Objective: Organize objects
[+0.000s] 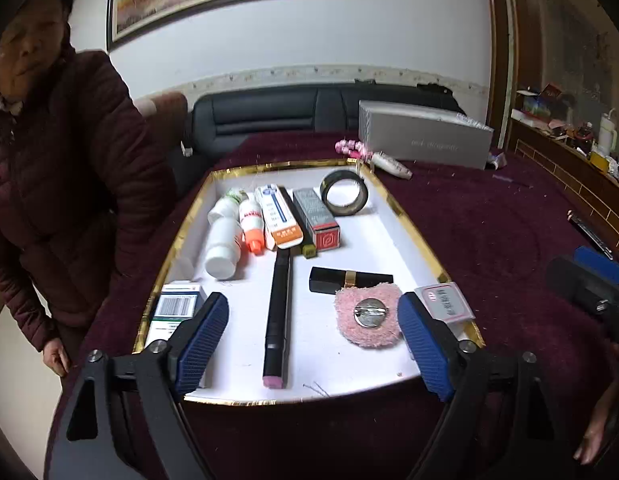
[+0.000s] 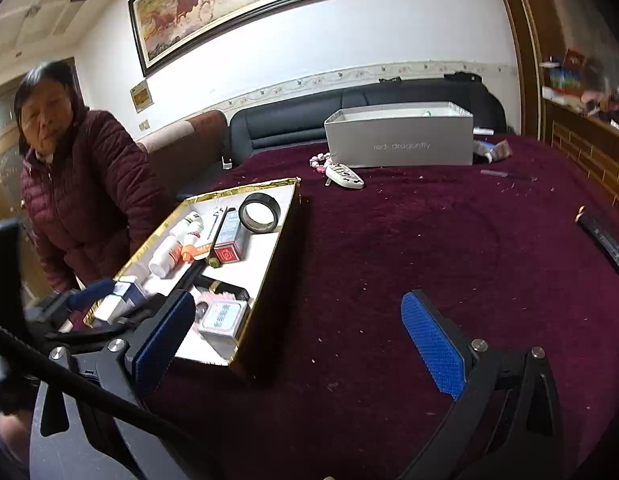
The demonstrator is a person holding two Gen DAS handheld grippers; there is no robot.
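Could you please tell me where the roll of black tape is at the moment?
The roll of black tape lies in the far right corner of the white tray, just beyond the grey and red box; the right wrist view shows it there too.

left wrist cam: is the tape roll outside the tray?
No, the tape roll lies inside the gold-rimmed tray, in its far right corner beside the red-ended box.

Plush maroon cloth (image 2: 389, 248); glossy gold-foil tray (image 1: 413, 232); fluffy, perhaps woollen, pink pad (image 1: 369, 314).
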